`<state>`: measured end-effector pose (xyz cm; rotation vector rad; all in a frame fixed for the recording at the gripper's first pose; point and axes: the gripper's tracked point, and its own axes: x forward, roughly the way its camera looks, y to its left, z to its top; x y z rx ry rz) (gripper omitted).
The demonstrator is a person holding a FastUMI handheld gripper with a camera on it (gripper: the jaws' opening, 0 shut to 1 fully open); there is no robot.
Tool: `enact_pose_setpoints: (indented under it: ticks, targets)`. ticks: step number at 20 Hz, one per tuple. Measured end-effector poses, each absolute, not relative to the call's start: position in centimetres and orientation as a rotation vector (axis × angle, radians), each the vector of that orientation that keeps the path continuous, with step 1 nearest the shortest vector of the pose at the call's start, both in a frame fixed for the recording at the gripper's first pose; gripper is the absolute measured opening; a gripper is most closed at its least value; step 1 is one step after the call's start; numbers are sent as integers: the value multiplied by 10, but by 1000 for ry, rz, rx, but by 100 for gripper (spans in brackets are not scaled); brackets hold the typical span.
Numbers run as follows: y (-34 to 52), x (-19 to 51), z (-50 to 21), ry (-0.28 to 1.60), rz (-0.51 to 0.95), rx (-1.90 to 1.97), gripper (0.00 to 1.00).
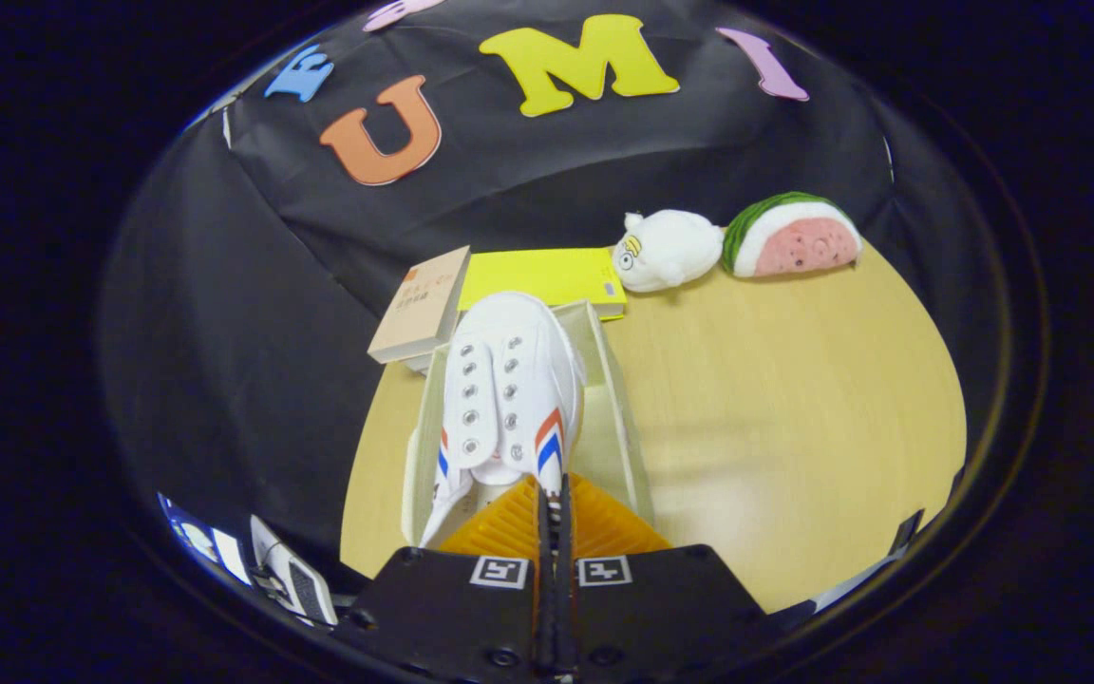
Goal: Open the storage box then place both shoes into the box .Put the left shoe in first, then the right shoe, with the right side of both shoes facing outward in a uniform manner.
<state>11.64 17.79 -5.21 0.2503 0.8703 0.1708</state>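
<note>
Ribbed pads on your gripper [553,494] sit nearly pressed together, with only a thin slot between the fingers, and they pinch the rear edge of the white canvas shoe [501,399] at its heel opening. You hold that shoe lengthwise ahead of the fingers, toe pointing away from you, its lace eyelets facing up and red and blue stripes showing on both sides near the heel. It hangs over the open storage box [615,418], a pale cream carton whose long walls run along either side of the shoe; whether the sole already rests on the box floor cannot be told. The box stands on a light wooden table [794,399]. Just beyond the box's far end a tan book [420,304] lies tilted, partly resting on a bright yellow book [547,275] behind it, and both sit close to the toe of the shoe. Further off to the right, well apart from the box, a white plush animal [666,249] lies touching a watermelon-slice plush [792,236] against the black cloth wall. The tabletop right of the box is bare wood.
</note>
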Motion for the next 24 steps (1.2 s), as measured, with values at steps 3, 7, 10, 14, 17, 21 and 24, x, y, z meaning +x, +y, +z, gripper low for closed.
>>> enact_pose_setpoints:
  ticks: [3,7,10,14,17,21,24]
  targets:
    - [180,127,-70,852,105,214,5]
    - [177,140,-80,817,61,188,6]
    - [181,145,-85,797,55,156,6]
    - [184,148,-95,795,69,128,7]
    - [180,148,-102,807,55,109,12]
    - [186,149,-100,800,113,152,23]
    - [170,159,-65,629,73,68,30]
